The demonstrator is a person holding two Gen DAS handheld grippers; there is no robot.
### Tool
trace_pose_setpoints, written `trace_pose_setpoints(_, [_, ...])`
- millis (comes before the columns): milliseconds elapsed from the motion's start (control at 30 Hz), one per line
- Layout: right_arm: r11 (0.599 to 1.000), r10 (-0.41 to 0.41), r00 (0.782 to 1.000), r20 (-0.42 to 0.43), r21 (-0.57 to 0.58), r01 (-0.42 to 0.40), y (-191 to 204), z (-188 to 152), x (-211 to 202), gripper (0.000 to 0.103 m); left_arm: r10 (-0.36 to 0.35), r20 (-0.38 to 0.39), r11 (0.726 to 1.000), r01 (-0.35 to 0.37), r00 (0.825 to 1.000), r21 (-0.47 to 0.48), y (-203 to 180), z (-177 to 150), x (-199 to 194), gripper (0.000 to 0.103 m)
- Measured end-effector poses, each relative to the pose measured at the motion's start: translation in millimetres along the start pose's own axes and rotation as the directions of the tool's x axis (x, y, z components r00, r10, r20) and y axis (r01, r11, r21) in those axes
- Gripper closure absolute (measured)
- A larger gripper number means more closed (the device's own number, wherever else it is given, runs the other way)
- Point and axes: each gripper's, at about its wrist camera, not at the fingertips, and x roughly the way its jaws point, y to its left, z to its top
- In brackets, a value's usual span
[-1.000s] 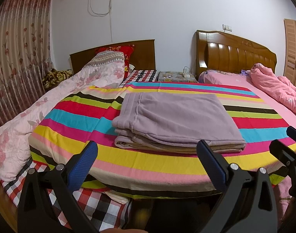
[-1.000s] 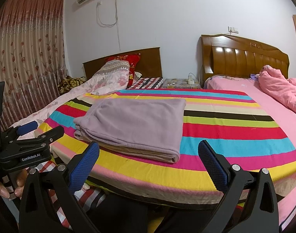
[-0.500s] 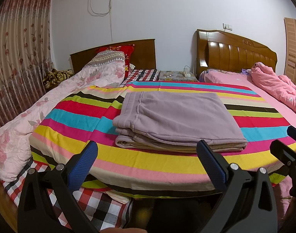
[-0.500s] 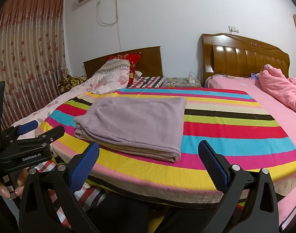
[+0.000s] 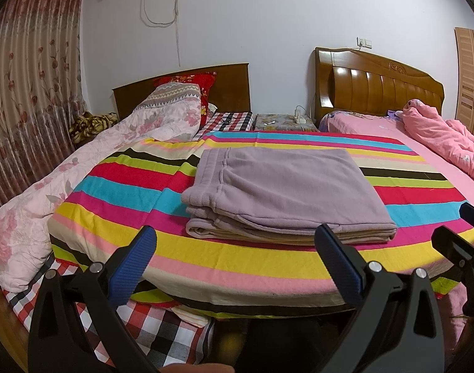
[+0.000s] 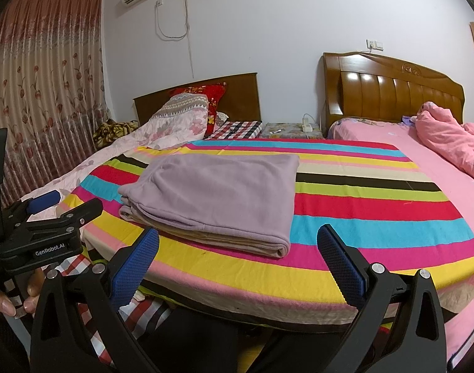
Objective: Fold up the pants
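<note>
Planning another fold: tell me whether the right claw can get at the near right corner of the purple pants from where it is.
Probably yes. The right claw is open, and only bare striped blanket lies between it and the pants corner.

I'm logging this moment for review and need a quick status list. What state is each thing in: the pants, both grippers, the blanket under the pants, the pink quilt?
pants: folded into a flat stack, lying on the striped blanket, ungripped
striped blanket: spread flat across the bed
left gripper: open, empty, short of the pants
right gripper: open, empty, short of the pants
pink quilt: crumpled in a heap
</note>
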Motion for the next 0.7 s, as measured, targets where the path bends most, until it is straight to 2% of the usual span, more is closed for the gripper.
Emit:
trace_pose_setpoints(233, [1.000, 0.004, 1.000, -0.004, 0.000, -0.004, -1, -1, 1, 0.004, 0.000, 0.003, 1.000, 0.000, 1.000, 0.004, 1, 2, 3, 0.002])
trace_pose_setpoints(300, [1.000, 0.007, 1.000, -0.007, 0.000, -0.007, -2, -3, 2, 0.004, 0.002, 0.029, 1.000, -0.002, 1.000, -0.001, 4, 3, 3, 0.002])
trace_pose_setpoints(433, [1.000, 0.006, 1.000, -0.006, 0.002, -0.006, -2, -5, 1, 0.004, 0.037, 0.046, 0.999, -0.037, 0.998, 0.002, 7, 5, 8, 0.002])
trace_pose_setpoints(533, [1.000, 0.007, 1.000, -0.009, 0.005, -0.006, -3, -5, 2, 0.004, 0.004, 0.027, 1.000, -0.004, 1.000, -0.020, 13, 6, 11, 0.002])
trace_pose_setpoints(700, [1.000, 0.001, 1.000, -0.010, 0.000, -0.001, -2, -10, 1, 0.004, 0.015, 0.012, 1.000, -0.015, 1.000, -0.004, 15, 3, 19, 0.002])
